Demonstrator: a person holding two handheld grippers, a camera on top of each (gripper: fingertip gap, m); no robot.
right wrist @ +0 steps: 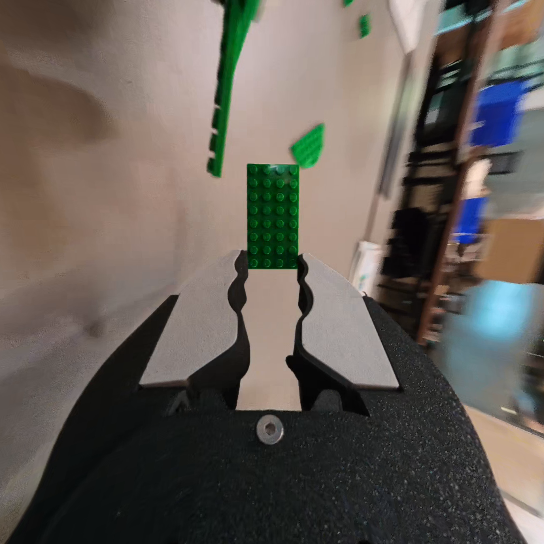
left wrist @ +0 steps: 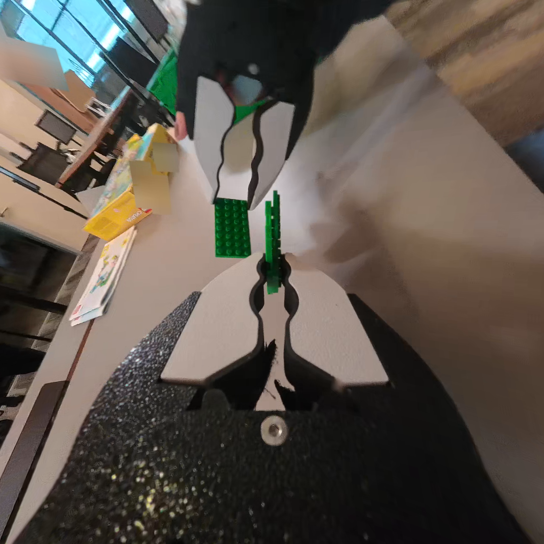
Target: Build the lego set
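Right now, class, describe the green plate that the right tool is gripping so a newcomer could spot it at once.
Start at the pale table, with the yellow box at its edge. Between the two tools, find the right tool shut on the short end of a flat rectangular green plate. Unlike the green assembly clamped edge-on in the left tool, and the loose angled plate beyond, this one shows its full studded face.

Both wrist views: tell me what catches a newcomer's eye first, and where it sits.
The green plate stands out, studs up, its near end between the right gripper fingertips, which look shut on it. Beside it, the left gripper is shut on a stack of green plates held edge-on. At the far side of the table lie a yellow box and a booklet.
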